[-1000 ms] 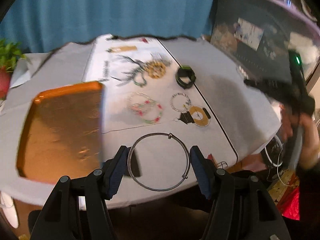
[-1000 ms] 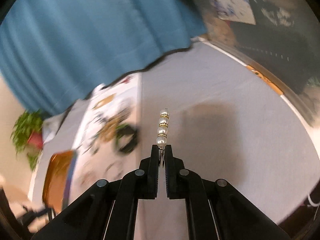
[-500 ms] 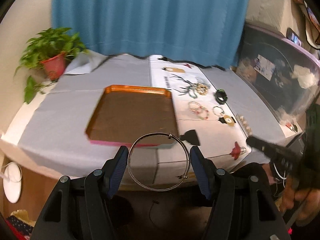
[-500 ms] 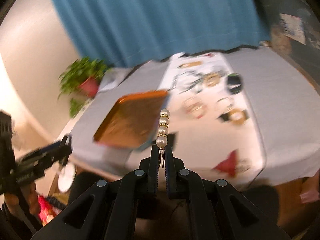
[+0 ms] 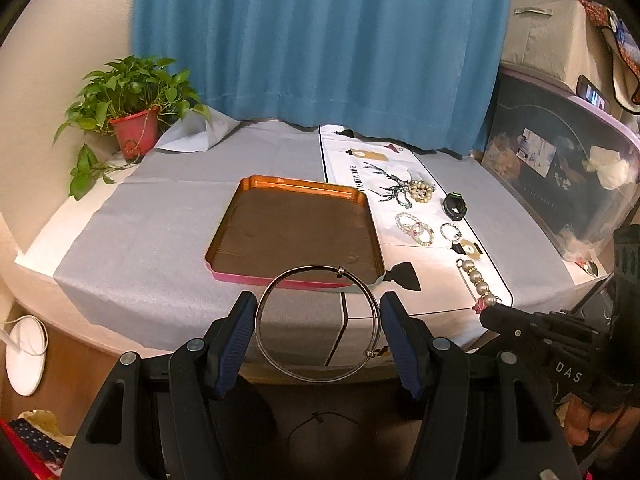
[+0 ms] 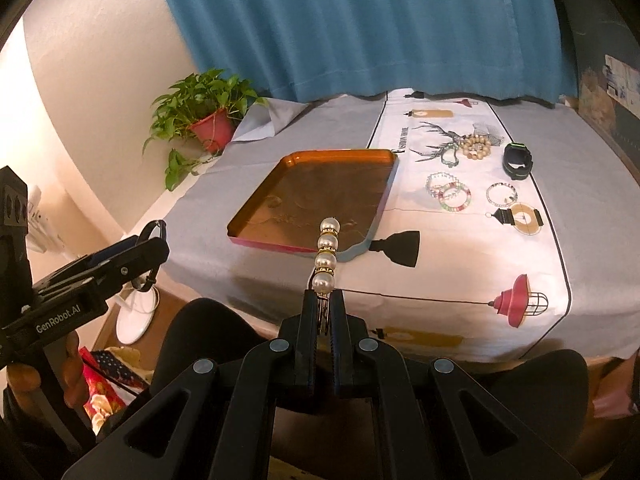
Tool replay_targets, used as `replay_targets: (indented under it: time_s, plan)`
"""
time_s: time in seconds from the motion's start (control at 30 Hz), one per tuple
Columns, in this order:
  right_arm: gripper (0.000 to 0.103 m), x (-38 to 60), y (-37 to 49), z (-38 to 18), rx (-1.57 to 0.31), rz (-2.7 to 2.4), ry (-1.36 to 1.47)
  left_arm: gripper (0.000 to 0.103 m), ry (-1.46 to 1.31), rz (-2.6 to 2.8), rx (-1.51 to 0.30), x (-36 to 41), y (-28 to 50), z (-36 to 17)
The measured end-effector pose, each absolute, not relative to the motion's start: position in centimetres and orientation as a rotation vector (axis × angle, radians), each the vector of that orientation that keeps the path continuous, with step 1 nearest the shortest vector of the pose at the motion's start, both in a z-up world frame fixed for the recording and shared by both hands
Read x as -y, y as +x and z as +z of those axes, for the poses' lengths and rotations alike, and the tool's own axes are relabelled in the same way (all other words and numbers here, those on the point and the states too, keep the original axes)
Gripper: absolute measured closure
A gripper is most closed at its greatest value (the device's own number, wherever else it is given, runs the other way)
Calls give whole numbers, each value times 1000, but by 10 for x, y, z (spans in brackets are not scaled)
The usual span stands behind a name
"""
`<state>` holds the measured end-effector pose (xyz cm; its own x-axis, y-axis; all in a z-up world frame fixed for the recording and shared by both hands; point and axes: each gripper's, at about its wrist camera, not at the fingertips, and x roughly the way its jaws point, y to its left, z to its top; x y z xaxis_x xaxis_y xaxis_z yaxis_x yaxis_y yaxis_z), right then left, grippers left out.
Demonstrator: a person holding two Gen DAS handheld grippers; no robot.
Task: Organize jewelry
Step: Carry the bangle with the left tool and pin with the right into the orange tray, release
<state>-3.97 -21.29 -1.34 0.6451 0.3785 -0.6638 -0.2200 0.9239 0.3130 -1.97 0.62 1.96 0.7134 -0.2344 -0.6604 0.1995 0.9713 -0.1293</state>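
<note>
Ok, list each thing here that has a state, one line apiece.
left gripper: shut on the wire bangle, held off the table
wire bangle: gripped across its width, upright
right gripper: shut on the pearl pin
pearl pin: clamped at its base, pointing away from the jaws
orange tray: flat on the table, nothing in it
beaded bracelets: lying loose on the runner

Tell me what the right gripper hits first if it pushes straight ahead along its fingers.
Probably the near edge of the shallow orange metal tray; the right gripper, shut on the pearl bead pin, points there, though depth is unclear.
</note>
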Motion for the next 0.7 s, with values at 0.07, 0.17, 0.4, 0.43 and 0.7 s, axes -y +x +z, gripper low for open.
replay_targets:
  time_s: [0.07,0.17,0.4,0.43,0.7]
  plan:
    - [97,212,-38,-13,-806,344,207,44,-50,-243,-742,-7,-18,20]
    - [97,209,-35,-15,-813,345,201,44,-52,-243,-747,-6,-16,19]
    - [97,202,-22,-24,-843,346,174,44,-53,-251,-770,-2,0,10]
    - [97,201,-19,-25,-847,345,171,44,-53,-251,-773,-2,4,8]
    - [97,185,32,-34,-868,338,143,44,-62,-246,-774,-6,56,3]
